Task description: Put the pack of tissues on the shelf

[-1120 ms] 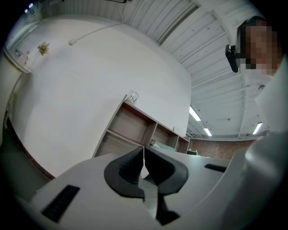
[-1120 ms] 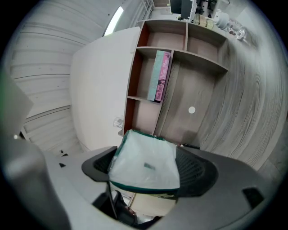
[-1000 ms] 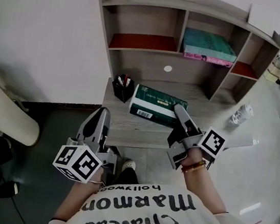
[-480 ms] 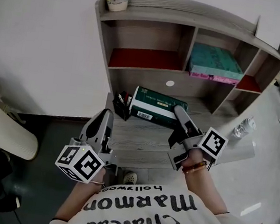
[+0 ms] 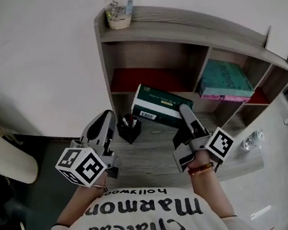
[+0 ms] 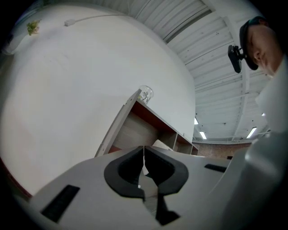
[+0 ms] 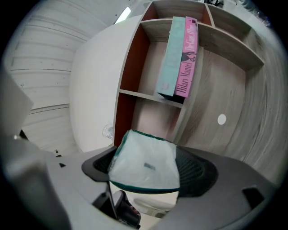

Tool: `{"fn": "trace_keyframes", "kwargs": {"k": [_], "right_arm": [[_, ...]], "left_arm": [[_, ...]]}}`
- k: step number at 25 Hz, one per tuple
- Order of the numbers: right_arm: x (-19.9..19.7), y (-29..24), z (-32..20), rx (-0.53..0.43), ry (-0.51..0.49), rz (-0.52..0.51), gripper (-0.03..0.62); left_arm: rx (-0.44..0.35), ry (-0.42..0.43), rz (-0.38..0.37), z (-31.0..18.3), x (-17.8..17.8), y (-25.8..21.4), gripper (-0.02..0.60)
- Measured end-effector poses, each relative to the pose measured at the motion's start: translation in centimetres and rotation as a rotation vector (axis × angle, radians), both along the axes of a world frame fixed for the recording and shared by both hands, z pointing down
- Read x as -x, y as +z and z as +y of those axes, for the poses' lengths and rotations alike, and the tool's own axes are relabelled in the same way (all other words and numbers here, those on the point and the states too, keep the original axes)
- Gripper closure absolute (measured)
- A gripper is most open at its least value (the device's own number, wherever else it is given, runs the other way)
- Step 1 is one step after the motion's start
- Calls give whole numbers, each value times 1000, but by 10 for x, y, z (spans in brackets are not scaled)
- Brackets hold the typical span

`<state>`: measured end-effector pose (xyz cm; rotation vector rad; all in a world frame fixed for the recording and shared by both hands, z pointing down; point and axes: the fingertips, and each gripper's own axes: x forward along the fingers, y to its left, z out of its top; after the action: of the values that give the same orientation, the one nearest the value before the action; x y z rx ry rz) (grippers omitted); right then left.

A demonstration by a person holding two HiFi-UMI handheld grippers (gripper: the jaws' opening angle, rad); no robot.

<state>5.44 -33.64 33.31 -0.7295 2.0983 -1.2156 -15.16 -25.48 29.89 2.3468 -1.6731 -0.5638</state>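
We have the right gripper (image 5: 183,111) clamped on the pack of tissues (image 5: 155,106), in front of the shelf's (image 5: 198,33) red-floored left compartment, and the left gripper (image 5: 106,116) pinched together, empty.

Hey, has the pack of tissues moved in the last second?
Yes. The pack of tissues, held in the right gripper, has risen from the desk beside the pen holder to the front of the red-floored compartment of the shelf.

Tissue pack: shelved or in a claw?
In a claw: the right claw clamps the tissue pack in front of the shelf.
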Motion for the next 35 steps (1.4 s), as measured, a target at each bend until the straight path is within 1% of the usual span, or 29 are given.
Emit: {"fn": "trace_keyframes", "kwargs": {"k": [3, 5, 9, 12, 15, 20, 27, 31, 35], "right_arm": [[13, -21, -19, -43, 3, -25, 186], [21, -38, -38, -73, 19, -20, 186], [23, -55, -58, -157, 115, 57, 186], [23, -55, -68, -176, 172, 91, 186], [26, -50, -76, -183, 207, 111, 186], [32, -42, -80, -217, 253, 192, 184], [44, -45, -80, -272, 271, 220, 181], [55, -49, -79, -316, 251, 296, 181], [61, -53, -80, -390, 215, 382, 180]], "left_arm": [[4, 6, 6, -23, 17, -5, 561], [9, 16, 16, -44, 29, -9, 561], [9, 32, 17, -61, 41, -7, 561], [11, 37, 11, -68, 50, -3, 561], [22, 27, 13, -73, 62, 5, 561], [45, 34, 26, -76, 73, 22, 561], [67, 43, 30, -75, 81, 37, 561], [72, 36, 43, -74, 86, 39, 561], [76, 33, 60, -74, 88, 43, 561]]}}
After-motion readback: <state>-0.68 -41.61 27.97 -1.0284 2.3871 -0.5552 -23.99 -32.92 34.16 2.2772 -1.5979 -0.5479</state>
